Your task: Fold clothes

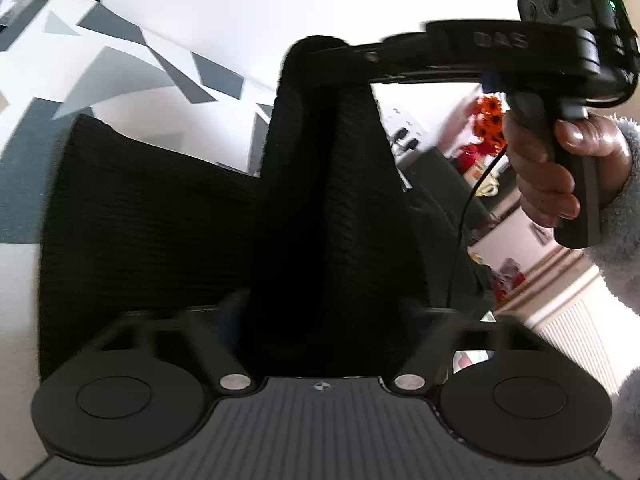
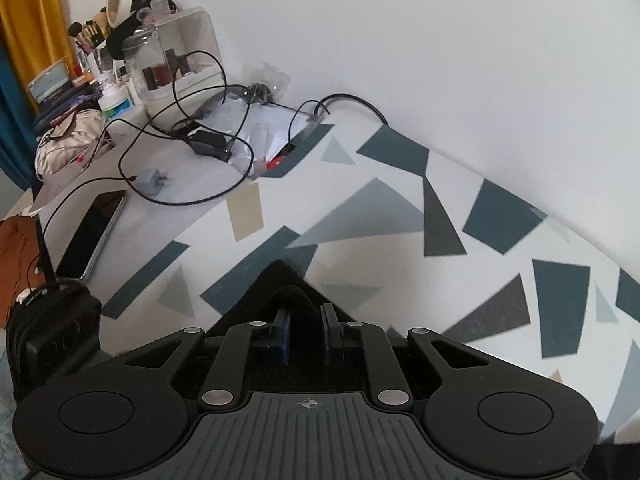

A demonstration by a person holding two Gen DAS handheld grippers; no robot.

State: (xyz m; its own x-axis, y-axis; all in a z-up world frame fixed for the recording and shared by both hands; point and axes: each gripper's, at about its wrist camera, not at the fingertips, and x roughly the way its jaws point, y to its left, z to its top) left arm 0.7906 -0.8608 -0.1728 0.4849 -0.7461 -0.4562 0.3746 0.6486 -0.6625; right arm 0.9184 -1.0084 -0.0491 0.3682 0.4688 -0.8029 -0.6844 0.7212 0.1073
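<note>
The right gripper (image 2: 306, 334) held a bunched edge of the black knit garment (image 1: 168, 216) in narrow jaws, lifting it above the patterned bed (image 2: 400, 216). The left gripper's jaws were hidden behind cloth; I cannot tell their state. The knit looked soft, limp and light, best pinched at edges or corners.

**Garment hanging between two grippers over a bed**

A knitted garment (image 1: 328, 200) hangs from the right gripper (image 1: 320, 46), above the bedspread (image 2: 400, 240). Left of the bedspread, a desk (image 2: 160, 184) holds a phone (image 2: 92, 232) and cables (image 2: 208, 120).
</note>
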